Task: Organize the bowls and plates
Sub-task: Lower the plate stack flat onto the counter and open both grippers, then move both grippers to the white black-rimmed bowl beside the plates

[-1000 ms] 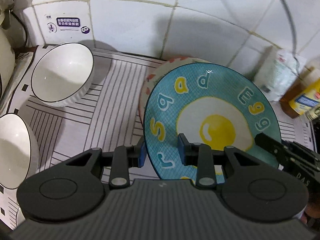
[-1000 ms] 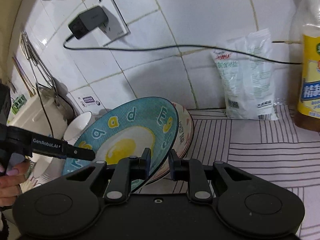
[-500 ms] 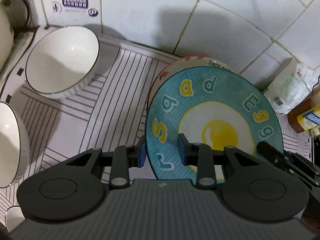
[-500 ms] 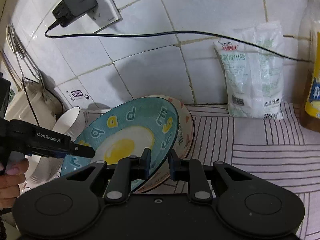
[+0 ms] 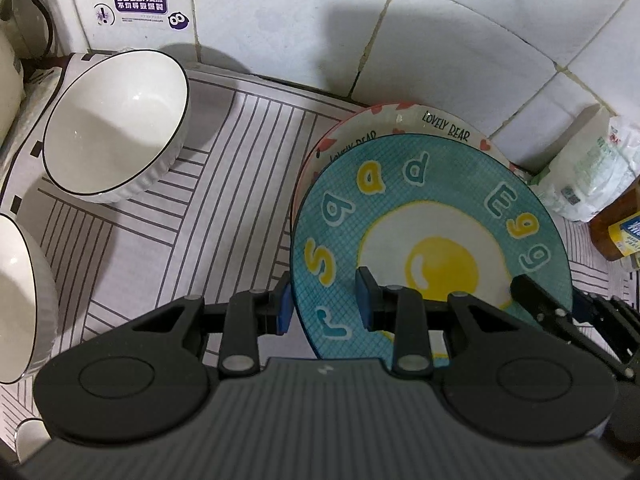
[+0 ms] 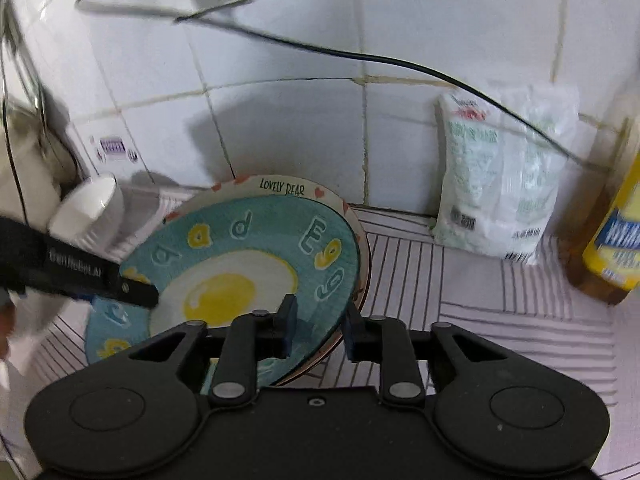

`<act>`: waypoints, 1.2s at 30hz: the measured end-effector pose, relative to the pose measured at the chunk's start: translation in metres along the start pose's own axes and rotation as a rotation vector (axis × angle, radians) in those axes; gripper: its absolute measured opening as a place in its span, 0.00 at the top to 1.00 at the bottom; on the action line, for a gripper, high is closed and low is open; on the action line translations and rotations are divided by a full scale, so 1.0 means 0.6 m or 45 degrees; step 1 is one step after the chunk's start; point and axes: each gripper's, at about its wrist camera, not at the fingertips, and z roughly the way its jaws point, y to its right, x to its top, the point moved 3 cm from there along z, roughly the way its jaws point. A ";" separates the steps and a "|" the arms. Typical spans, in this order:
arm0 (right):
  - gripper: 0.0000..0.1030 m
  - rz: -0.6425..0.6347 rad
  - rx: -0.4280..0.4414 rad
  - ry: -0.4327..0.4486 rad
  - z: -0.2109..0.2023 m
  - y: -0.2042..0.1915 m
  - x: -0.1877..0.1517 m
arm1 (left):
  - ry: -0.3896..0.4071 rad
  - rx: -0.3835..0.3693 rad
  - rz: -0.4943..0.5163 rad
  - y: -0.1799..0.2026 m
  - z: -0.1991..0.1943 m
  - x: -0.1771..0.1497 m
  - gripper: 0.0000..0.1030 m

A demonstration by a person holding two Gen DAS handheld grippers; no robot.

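A teal plate with a fried-egg picture (image 5: 424, 216) (image 6: 240, 256) is held tilted just over a cream "Lovely Bear" plate (image 5: 448, 122) (image 6: 280, 186) that lies on the striped mat. My left gripper (image 5: 323, 304) is shut on the teal plate's left rim. My right gripper (image 6: 318, 328) is shut on its right rim. The right gripper shows in the left wrist view (image 5: 568, 312); the left gripper shows in the right wrist view (image 6: 132, 292). Two white bowls (image 5: 116, 128) (image 5: 20, 300) sit to the left.
A striped mat (image 5: 224, 184) covers the counter below a tiled wall. A white food bag (image 6: 500, 176) and a yellow-labelled bottle (image 6: 612, 232) stand at the right. A black cable (image 6: 360, 56) runs along the wall. A white appliance (image 5: 8, 68) stands far left.
Both grippers have lowered and tipped the teal plate down toward the cream plate, closer to the wall. The grips have not changed.
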 end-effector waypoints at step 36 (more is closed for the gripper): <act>0.37 0.041 -0.015 0.140 -0.133 -0.006 -0.023 | 0.080 0.030 0.264 0.044 -0.171 -0.095 0.60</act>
